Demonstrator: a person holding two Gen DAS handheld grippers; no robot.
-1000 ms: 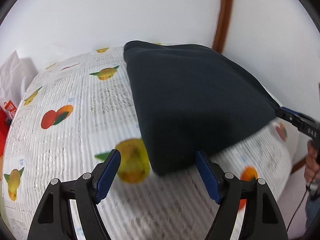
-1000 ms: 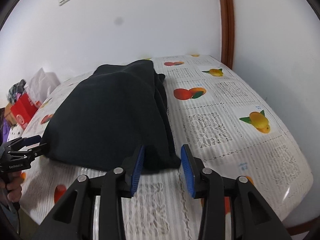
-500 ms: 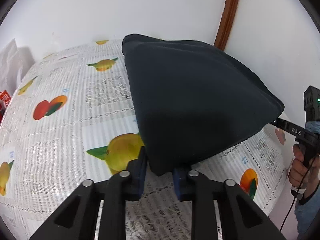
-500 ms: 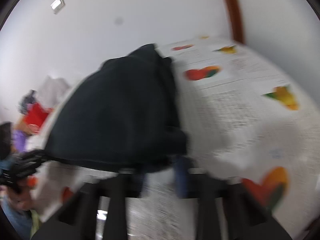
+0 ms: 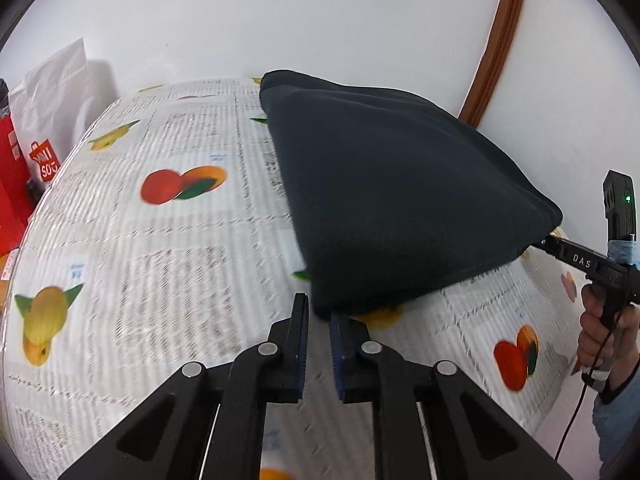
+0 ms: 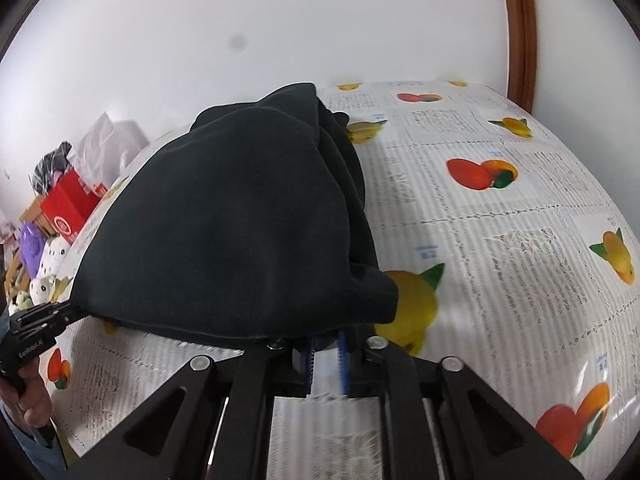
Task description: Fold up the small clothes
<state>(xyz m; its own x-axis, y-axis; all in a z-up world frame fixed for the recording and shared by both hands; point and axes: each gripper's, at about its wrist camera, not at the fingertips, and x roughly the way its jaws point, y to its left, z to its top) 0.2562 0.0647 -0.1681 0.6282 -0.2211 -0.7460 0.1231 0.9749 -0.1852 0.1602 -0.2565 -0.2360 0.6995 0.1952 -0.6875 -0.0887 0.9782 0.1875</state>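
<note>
A fruit-print tablecloth (image 5: pixel 168 264) lies under my dark garment (image 5: pixel 392 200) (lifted at its near edge). My left gripper (image 5: pixel 319 316) and right gripper (image 6: pixel 325 344) are each pinched tight on a near corner.

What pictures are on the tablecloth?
Oranges and yellow fruit with green leaves on the white tablecloth, best in the right wrist view.

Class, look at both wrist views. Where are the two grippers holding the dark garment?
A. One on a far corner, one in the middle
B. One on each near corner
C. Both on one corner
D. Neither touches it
B: the left gripper pinches one near corner of the dark garment, and the right gripper pinches the other.
</note>
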